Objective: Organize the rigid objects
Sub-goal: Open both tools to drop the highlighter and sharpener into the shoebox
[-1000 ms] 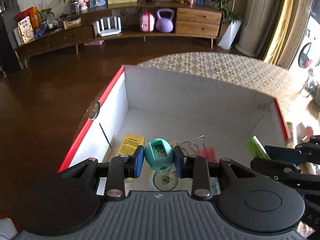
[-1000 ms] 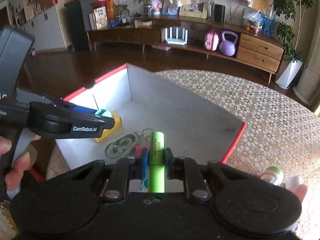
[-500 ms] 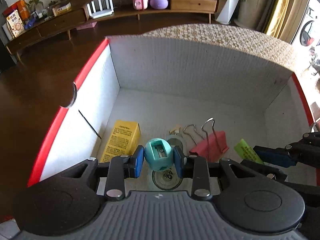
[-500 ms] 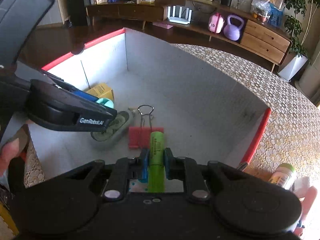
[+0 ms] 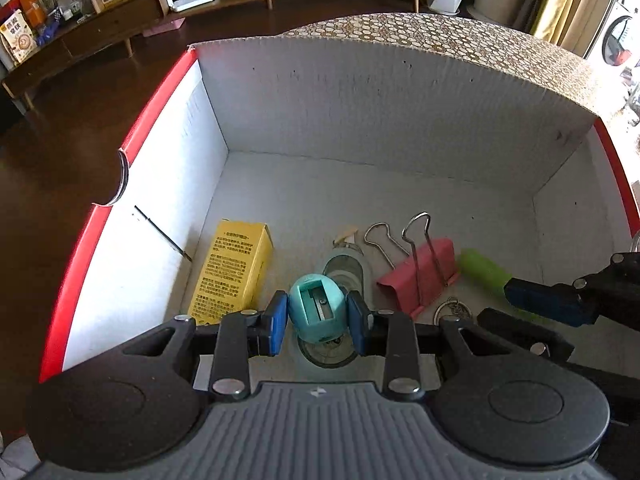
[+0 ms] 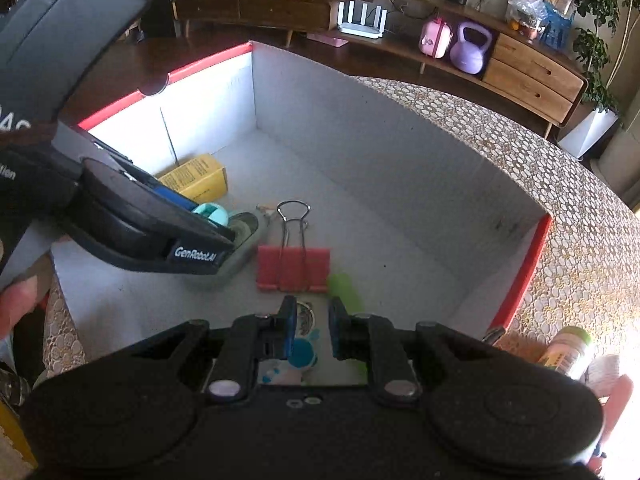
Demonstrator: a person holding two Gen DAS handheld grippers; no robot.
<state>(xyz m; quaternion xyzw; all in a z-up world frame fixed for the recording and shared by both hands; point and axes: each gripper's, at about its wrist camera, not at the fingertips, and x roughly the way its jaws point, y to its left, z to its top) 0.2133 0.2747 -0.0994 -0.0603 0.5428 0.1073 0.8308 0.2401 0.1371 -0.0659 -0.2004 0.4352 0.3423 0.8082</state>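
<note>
Two views show both grippers low inside the red-edged box [image 5: 152,104]. In the left wrist view, the left gripper [image 5: 318,322] has its jaws closed on the teal pencil sharpener [image 5: 317,307], held above the box floor, over a grey-green oval case [image 5: 347,270]. At 9 o'clock from the sharpener lies the yellow carton [image 5: 234,268]; at 2 o'clock lies the pink binder clip [image 5: 420,270], and past it the green marker [image 5: 482,268], next to the right gripper's blue fingertips [image 5: 548,300].

In the right wrist view, the right gripper [image 6: 312,328] stands with its jaws parted and empty. Half a second ago they were clamped on the green marker [image 6: 346,288]; now it shows as a blurred green streak at 1 o'clock from the fingertips, just beside the binder clip [image 6: 293,269], so it has just been let go and is probably dropping or rolling on the floor of the box [image 6: 528,248]. That item looks delivered. The sharpener [image 6: 212,213] has also come lower, and by my reckoning its release is next. A small bottle [image 6: 568,350] waits outside the box at 4 o'clock.
</note>
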